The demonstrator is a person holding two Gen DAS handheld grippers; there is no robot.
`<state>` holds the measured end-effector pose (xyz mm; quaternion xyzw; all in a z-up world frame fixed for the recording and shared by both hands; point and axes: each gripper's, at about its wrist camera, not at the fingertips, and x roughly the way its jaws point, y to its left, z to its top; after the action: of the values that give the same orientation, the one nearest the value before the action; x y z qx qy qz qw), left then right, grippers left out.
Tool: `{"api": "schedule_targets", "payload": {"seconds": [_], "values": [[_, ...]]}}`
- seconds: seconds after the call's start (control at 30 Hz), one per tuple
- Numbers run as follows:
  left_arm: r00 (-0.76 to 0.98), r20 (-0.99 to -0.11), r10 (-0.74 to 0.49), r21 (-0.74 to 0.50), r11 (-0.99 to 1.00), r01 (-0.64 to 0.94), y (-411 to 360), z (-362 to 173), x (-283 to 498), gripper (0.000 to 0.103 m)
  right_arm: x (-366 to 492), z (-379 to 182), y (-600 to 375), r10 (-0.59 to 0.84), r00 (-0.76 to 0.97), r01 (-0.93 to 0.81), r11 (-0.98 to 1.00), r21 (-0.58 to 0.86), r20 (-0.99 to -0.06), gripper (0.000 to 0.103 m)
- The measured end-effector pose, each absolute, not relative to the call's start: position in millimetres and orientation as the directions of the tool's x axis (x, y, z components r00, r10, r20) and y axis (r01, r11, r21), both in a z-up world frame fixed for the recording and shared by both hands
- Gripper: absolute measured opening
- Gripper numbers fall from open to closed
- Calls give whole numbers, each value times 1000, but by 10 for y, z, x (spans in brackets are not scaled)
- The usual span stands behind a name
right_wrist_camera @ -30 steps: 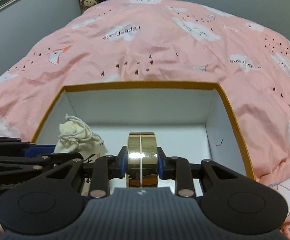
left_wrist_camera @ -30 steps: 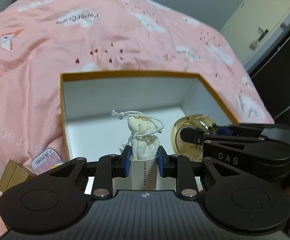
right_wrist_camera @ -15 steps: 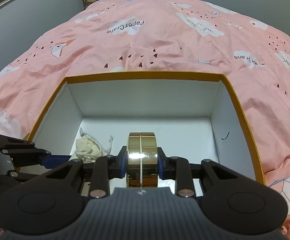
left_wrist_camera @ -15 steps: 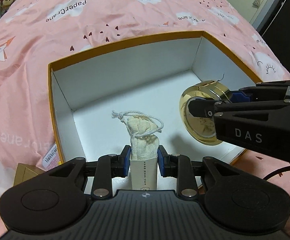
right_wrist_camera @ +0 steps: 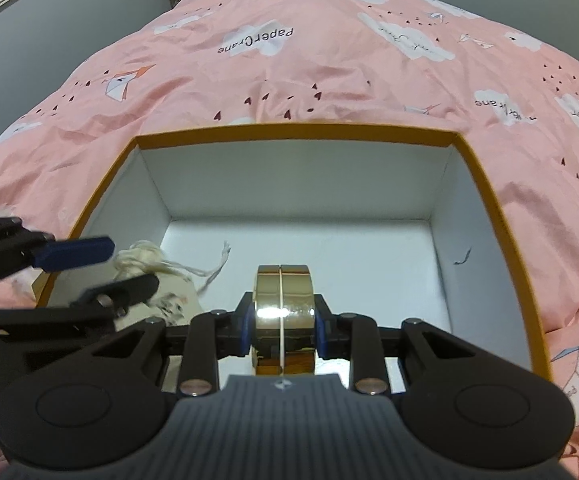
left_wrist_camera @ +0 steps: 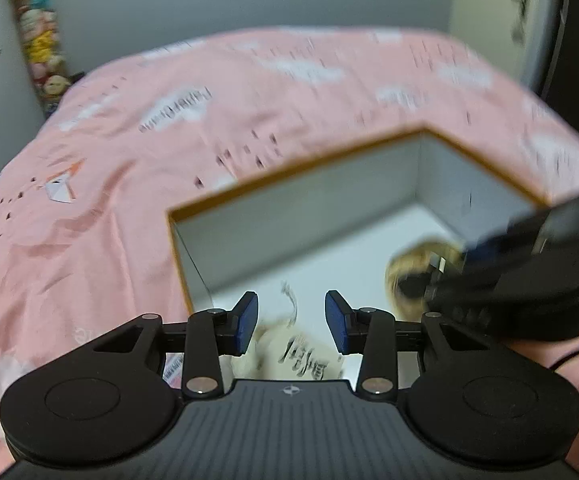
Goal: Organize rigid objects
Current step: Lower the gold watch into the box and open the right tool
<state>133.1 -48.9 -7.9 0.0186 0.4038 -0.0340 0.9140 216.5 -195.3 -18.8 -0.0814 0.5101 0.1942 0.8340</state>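
- Cloth pouch (right_wrist_camera: 169,296): cream, drawstring top, printed text; lies inside box (right_wrist_camera: 297,136) at near-left, blurred.
- Gold tin (right_wrist_camera: 283,312): round, shiny, on edge, over box's near middle.
- Box: white inside, orange rim, open, on bed.

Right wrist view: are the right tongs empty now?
No, the right tongs are shut on the gold round tin, held on edge above the white floor of the orange-rimmed box.
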Motion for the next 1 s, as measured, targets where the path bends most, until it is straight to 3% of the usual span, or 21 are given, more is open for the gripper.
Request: {"api": "schedule_targets", "payload": {"seconds": [0.17, 0.3, 0.4, 0.57, 0.7, 0.8, 1.0], "values": [[755, -656, -28, -88, 995, -40, -224, 115, 1138, 48, 2124, -213, -1834, 271, 379, -438, 895, 86, -885, 28], [779, -627, 3, -150, 981, -124, 8, 197, 1057, 57, 2096, -225, -1707, 304, 353, -469, 876, 114, -885, 28], [756, -654, 3, -192, 967, -169, 175, 161, 1047, 59, 2090, -275, -1612, 299, 336, -478, 871, 112, -893, 28], [682, -720, -130, -349, 917, -193, 357, -50, 1078, 59, 2068, -393, -1478, 287, 287, -492, 863, 116, -914, 28], [647, -738, -189, -399, 896, -194, 374, -169, 1119, 43, 2143, -499, -1522, 350, 173, -435, 866, 247, -921, 28], [626, -747, -225, -426, 884, -191, 374, -240, 1133, 32, 2190, -580, -1572, 333, 149, -395, 883, 253, -931, 31], [607, -759, -236, -418, 892, -175, 302, -287, 1130, 27, 2200, -596, -1598, 249, 164, -405, 899, 165, -954, 47]]}}
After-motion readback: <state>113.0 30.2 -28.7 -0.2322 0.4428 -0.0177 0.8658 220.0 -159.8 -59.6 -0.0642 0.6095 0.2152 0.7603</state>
